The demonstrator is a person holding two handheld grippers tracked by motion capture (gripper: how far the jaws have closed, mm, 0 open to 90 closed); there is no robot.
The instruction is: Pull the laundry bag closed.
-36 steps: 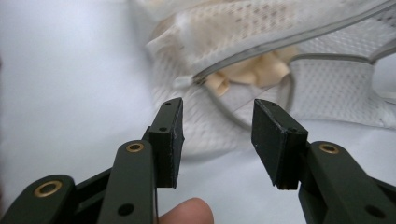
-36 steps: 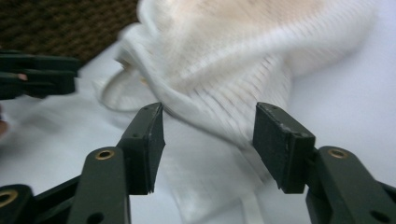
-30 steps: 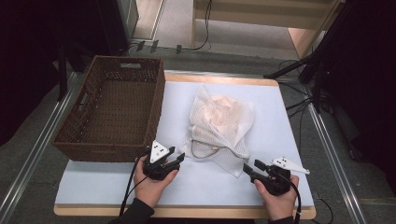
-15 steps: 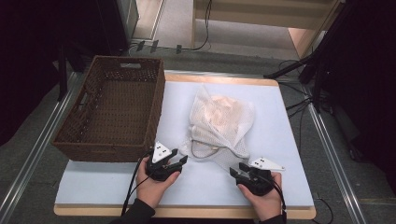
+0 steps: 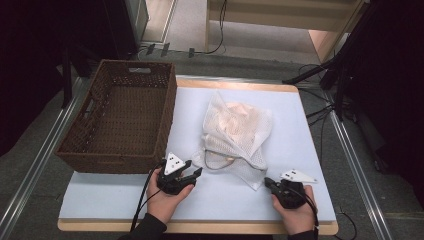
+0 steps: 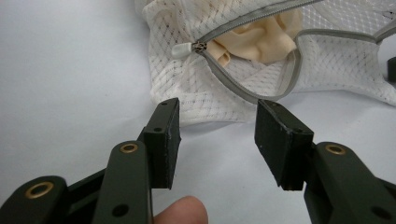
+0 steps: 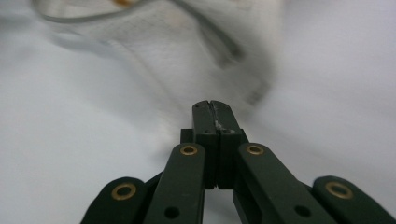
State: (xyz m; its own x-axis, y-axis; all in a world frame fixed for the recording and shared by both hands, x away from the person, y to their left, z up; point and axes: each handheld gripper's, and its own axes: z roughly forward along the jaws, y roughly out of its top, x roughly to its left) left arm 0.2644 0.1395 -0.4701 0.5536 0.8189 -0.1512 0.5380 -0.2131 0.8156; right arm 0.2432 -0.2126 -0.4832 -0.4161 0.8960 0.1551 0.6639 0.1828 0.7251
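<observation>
A white mesh laundry bag (image 5: 235,130) lies in the middle of the table with a peach cloth (image 6: 266,39) inside. Its grey zipper stands partly open, the pull (image 6: 182,49) at the bag's near left. My left gripper (image 5: 192,172) rests on the table just short of the bag's near left edge (image 6: 196,102); its jaws (image 6: 217,116) are open and hold nothing. My right gripper (image 5: 268,182) sits by the bag's near right corner. Its jaws (image 7: 215,105) have just been closing and are shut, with nothing seen between them; the bag beyond is blurred.
A brown wicker basket (image 5: 115,162) stands along the left side of the white table (image 5: 300,115), close to my left hand. Cables and stand legs lie on the floor to the right and behind the table.
My right gripper's jaws have gone from open to shut. That hand shifted left toward the bag's corner, then back a little to the right. The left gripper and the bag have kept still.
</observation>
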